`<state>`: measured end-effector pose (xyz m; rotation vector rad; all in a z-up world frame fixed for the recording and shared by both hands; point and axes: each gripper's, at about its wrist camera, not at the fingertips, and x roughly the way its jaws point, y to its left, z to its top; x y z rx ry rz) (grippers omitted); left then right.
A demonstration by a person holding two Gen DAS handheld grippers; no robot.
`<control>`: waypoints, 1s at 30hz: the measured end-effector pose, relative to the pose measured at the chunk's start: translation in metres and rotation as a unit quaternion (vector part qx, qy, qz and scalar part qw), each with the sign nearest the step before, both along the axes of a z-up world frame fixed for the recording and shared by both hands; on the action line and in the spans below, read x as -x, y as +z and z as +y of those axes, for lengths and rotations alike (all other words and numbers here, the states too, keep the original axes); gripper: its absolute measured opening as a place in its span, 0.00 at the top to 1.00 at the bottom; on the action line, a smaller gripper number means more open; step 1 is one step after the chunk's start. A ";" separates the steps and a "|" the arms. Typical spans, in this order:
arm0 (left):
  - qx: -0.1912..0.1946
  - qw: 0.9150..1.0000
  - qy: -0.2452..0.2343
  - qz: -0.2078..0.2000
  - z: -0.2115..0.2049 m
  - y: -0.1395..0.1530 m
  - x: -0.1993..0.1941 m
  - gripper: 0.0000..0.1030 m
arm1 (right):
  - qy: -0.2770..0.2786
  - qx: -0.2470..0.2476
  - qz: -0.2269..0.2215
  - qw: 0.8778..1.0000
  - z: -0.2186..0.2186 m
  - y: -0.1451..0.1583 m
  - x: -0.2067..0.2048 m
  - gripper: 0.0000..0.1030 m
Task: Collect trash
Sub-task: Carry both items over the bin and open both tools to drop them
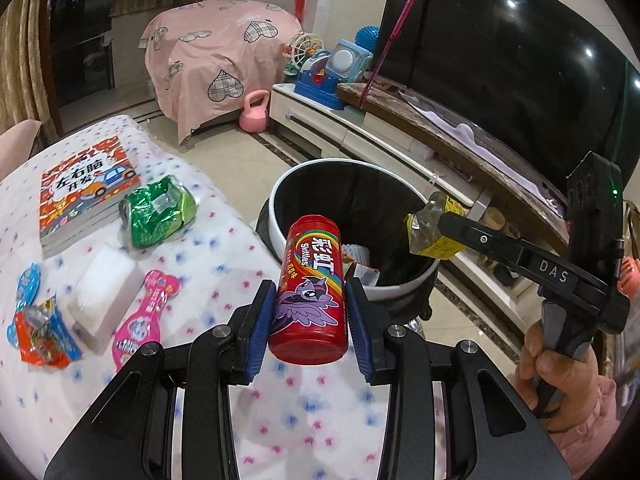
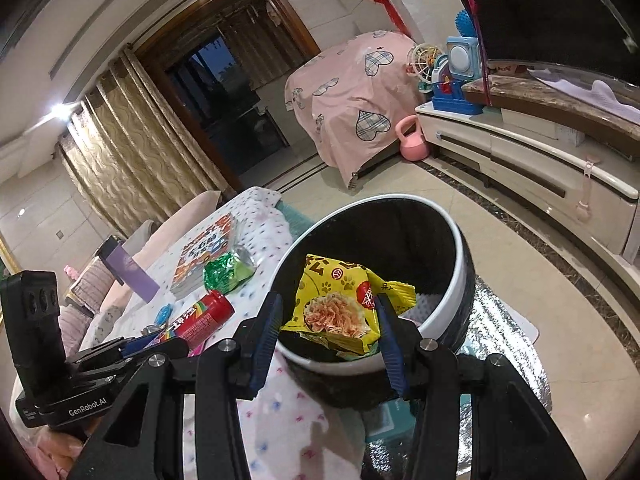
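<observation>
My left gripper [image 1: 311, 312] is shut on a red Skittles can [image 1: 310, 288], held over the table's edge just short of the trash bin [image 1: 280, 200]. In the right wrist view the same red can [image 2: 202, 318] shows at the left. My right gripper [image 2: 326, 320] is shut on a yellow snack wrapper [image 2: 340, 300], hanging over the rim of the black, white-rimmed bin [image 2: 460, 240]. From the left wrist view the yellow wrapper [image 1: 430, 226] hangs above the bin's right rim. Some trash lies in the bin's bottom.
On the floral tablecloth [image 1: 224, 240] lie a crumpled green wrapper [image 1: 158, 210], a picture book [image 1: 86, 188], a white sponge block [image 1: 102, 292], a pink package [image 1: 144, 320] and orange-blue wrappers [image 1: 38, 332]. A TV cabinet [image 1: 360, 128] stands behind the bin.
</observation>
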<state>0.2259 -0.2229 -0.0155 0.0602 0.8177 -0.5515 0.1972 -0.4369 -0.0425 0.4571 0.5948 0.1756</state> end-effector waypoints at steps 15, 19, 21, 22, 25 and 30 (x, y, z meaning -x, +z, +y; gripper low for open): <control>-0.021 1.000 -0.018 0.001 -0.038 -0.006 -0.027 0.67 | -0.004 0.010 0.019 1.000 -0.017 -0.008 -0.029 0.54; -0.027 0.999 -0.017 0.005 -0.044 -0.010 -0.035 0.67 | -0.002 0.015 0.028 0.999 -0.017 -0.011 -0.036 0.54; -0.031 0.999 -0.018 0.007 -0.047 -0.013 -0.039 0.67 | -0.002 0.019 0.034 0.999 -0.018 -0.013 -0.040 0.54; -0.031 0.999 -0.018 0.008 -0.048 -0.013 -0.041 0.67 | -0.001 0.021 0.036 0.999 -0.018 -0.014 -0.041 0.54; -0.034 0.999 -0.022 0.007 -0.054 -0.014 -0.043 0.67 | -0.001 0.027 0.041 0.999 -0.019 -0.015 -0.047 0.54; -0.038 0.999 -0.027 0.010 -0.060 -0.016 -0.045 0.66 | -0.001 0.034 0.048 0.998 -0.020 -0.016 -0.054 0.53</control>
